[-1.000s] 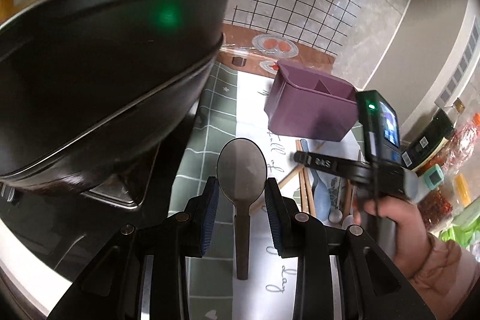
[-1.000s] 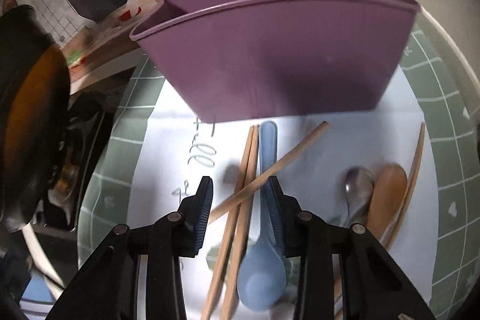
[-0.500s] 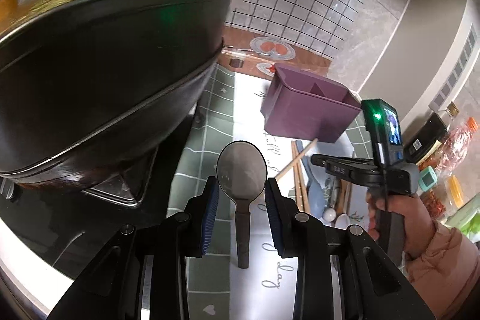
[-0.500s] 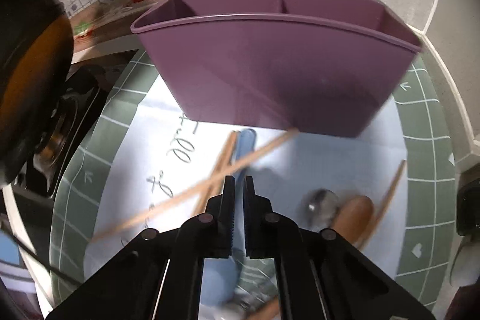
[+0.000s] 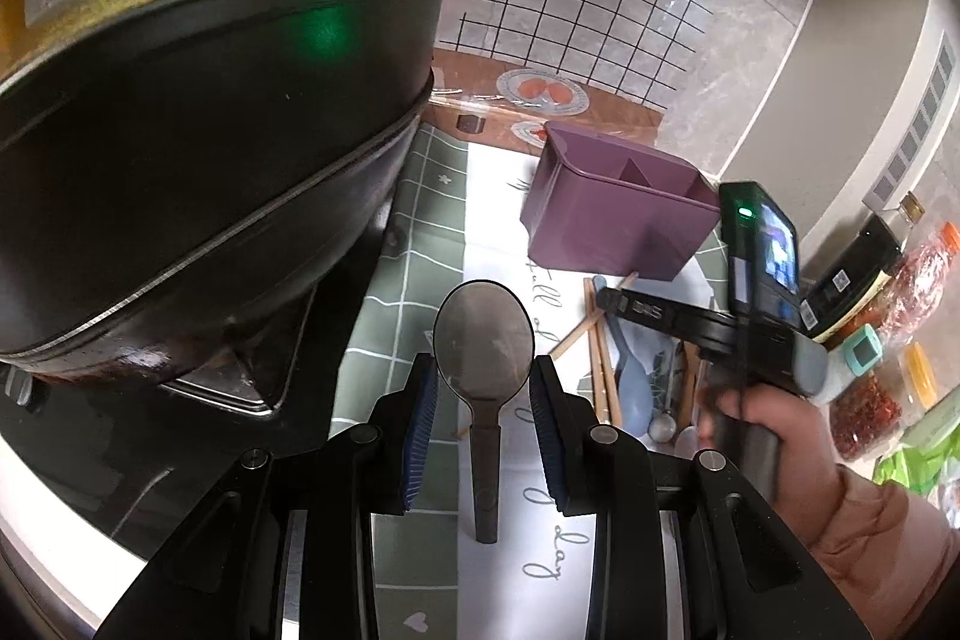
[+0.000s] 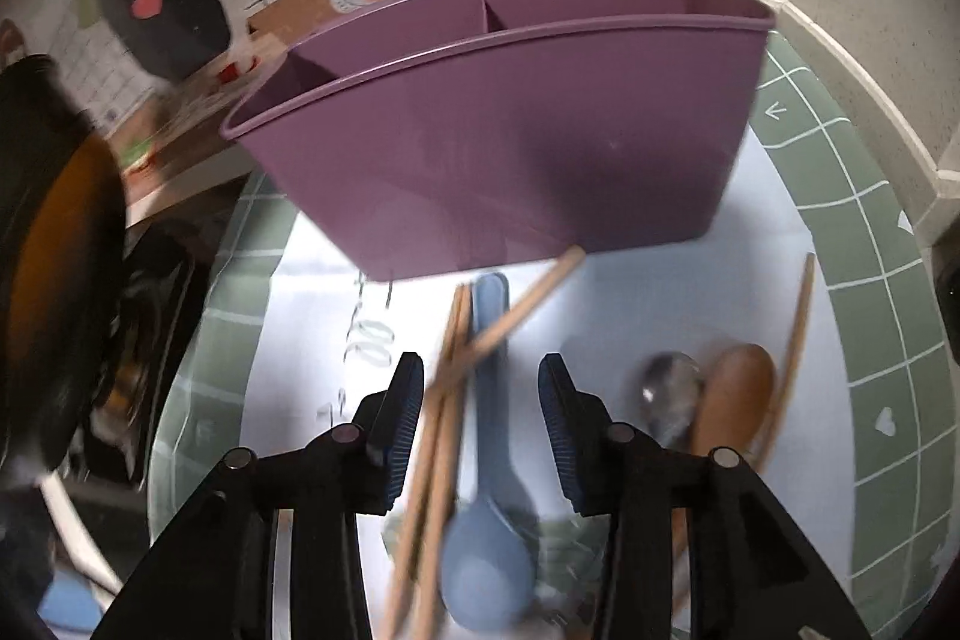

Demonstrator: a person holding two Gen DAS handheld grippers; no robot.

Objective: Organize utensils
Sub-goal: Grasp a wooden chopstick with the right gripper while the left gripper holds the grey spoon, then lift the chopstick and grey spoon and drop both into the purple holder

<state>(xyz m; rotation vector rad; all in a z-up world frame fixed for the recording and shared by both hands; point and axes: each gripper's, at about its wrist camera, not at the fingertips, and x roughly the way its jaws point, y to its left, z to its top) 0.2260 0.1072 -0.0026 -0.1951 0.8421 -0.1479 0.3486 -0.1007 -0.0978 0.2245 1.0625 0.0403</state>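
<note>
My left gripper (image 5: 483,388) is open around the bowl of a dark metal spoon (image 5: 483,340) that lies on the mat, pads not touching it. The purple divided utensil holder (image 5: 618,214) stands further ahead to the right; it also shows in the right wrist view (image 6: 510,136). My right gripper (image 6: 480,388) is open and empty above wooden chopsticks (image 6: 444,400) and a blue spoon (image 6: 489,538) lying in front of the holder. A small metal spoon (image 6: 669,388), a wooden spoon (image 6: 732,400) and another chopstick (image 6: 792,340) lie to the right.
A large black wok (image 5: 198,148) with a lid sits on the stove close at my left. A green checked mat (image 5: 414,250) with a white middle covers the counter. Bottles and spice jars (image 5: 882,316) stand at the right. The tiled wall is behind the holder.
My right gripper shut half a second ago above the chopsticks and has opened again; one chopstick shifted. The left gripper has stayed around the dark spoon.
</note>
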